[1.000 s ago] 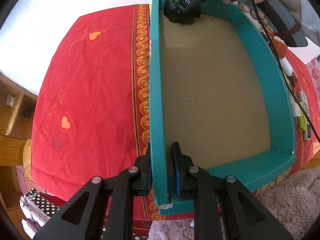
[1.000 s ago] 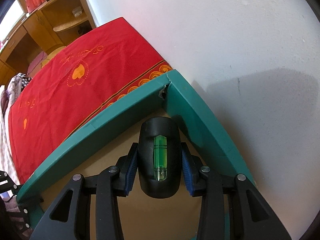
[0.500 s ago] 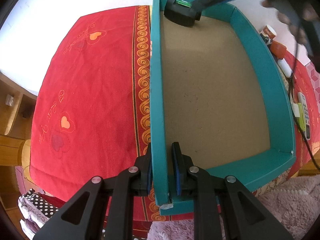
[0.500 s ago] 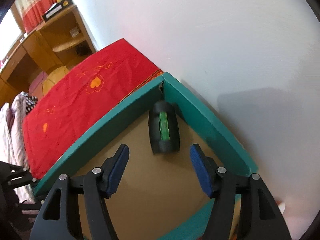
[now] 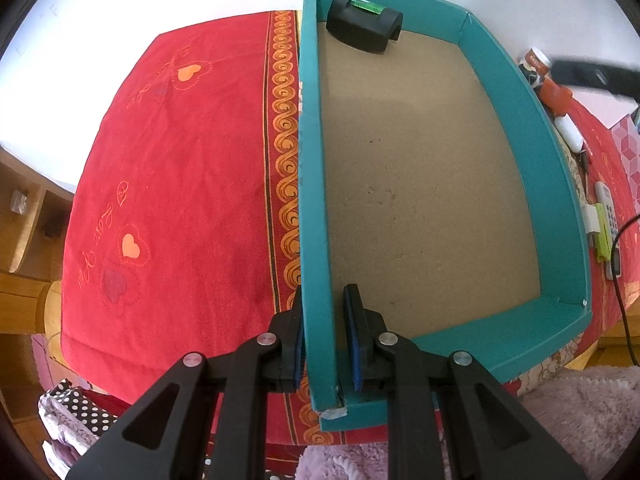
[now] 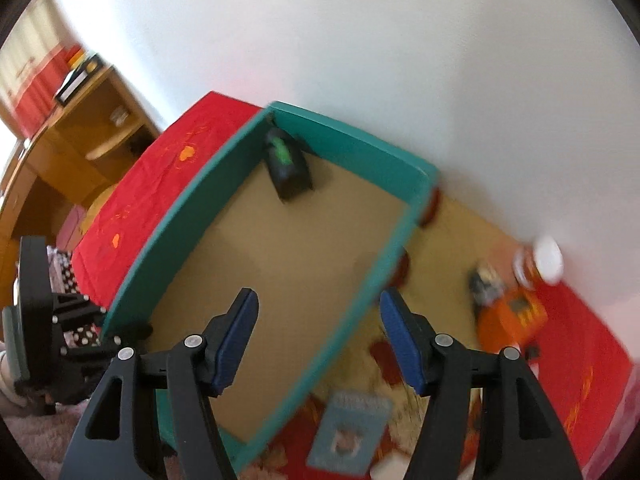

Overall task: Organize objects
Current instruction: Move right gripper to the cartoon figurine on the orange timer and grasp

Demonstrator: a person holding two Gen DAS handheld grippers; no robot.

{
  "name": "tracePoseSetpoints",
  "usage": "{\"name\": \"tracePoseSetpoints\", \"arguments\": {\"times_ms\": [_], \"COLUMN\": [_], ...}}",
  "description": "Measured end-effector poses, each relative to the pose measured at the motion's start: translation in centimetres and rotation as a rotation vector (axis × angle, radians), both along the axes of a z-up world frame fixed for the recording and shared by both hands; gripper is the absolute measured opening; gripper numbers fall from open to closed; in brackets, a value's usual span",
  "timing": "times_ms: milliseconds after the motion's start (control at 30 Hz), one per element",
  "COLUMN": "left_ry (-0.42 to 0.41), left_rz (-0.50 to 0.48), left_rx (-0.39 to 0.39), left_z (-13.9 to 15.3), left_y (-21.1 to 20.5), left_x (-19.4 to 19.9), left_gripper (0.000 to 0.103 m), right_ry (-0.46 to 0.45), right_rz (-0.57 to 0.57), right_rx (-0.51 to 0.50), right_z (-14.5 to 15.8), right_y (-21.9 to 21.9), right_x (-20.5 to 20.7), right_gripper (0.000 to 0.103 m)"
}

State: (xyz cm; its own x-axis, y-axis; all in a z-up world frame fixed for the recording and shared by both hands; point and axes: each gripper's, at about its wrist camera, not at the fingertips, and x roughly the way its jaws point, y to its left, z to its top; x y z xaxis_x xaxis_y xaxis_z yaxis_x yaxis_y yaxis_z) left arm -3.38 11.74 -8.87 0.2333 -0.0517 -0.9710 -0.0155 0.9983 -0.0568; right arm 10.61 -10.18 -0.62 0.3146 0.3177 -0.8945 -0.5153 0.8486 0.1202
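Landmark: teal box (image 5: 560,184), a shallow open tray with a brown cardboard floor, lying on a red cloth (image 5: 180,184) with orange hearts and a scroll border.
Black level: a small black spirit level (image 5: 362,22) with a green vial lies on the box floor in the far corner, against the far wall and close to the wall the left gripper holds; nothing touches it.
Left gripper: the left gripper (image 5: 324,340) is clamped on the box's side wall near the near corner, one blue pad outside the wall and one inside, both pressed to it.
Right gripper: the right gripper (image 6: 318,340) hangs above the box with its jaws spread wide and nothing between them; they have just been opening. Below it pass the box's other long wall and the cloth beside it.
Beside the box: on the side away from the left gripper lie an orange gadget (image 6: 514,318), a white-lidded cup (image 6: 542,260), a pale blue card (image 6: 348,436); this view is blurred.
Further off: a wooden shelf unit (image 6: 80,132) stands beyond the cloth's far end.
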Motion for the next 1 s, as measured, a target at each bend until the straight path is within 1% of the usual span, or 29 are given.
{"name": "tracePoseSetpoints", "arguments": {"times_ms": [200, 367, 500, 567, 767, 1000], "left_ry": [0.01, 0.022, 0.024, 0.026, 0.027, 0.023], "left_rz": [0.002, 0.004, 0.003, 0.006, 0.012, 0.017], "left_rx": [0.006, 0.017, 0.05, 0.062, 0.063, 0.072], "left_z": [-0.2, -0.3, -0.3, -0.3, -0.2, -0.2], "left_y": [-0.3, -0.8, -1.4, -1.6, -1.6, -1.6], "left_x": [0.5, 1.1, 1.4, 1.6, 2.0, 1.5], "left_gripper": [0.016, 0.016, 0.013, 0.009, 0.009, 0.009], "right_ry": [0.009, 0.072, 0.109, 0.125, 0.151, 0.152], "right_rz": [-0.133, -0.251, -0.336, -0.369, -0.483, -0.524], "right_rx": [-0.037, 0.011, 0.014, 0.013, 0.059, 0.073], "right_z": [-1.0, -2.8, -4.2, -4.7, -5.5, -6.1], "right_y": [-4.5, -7.7, -10.3, -11.4, -14.8, -15.2], "right_x": [-3.2, -5.1, -6.3, -6.7, -7.3, -6.4], "right_gripper": [0.065, 0.065, 0.065, 0.065, 0.065, 0.065]}}
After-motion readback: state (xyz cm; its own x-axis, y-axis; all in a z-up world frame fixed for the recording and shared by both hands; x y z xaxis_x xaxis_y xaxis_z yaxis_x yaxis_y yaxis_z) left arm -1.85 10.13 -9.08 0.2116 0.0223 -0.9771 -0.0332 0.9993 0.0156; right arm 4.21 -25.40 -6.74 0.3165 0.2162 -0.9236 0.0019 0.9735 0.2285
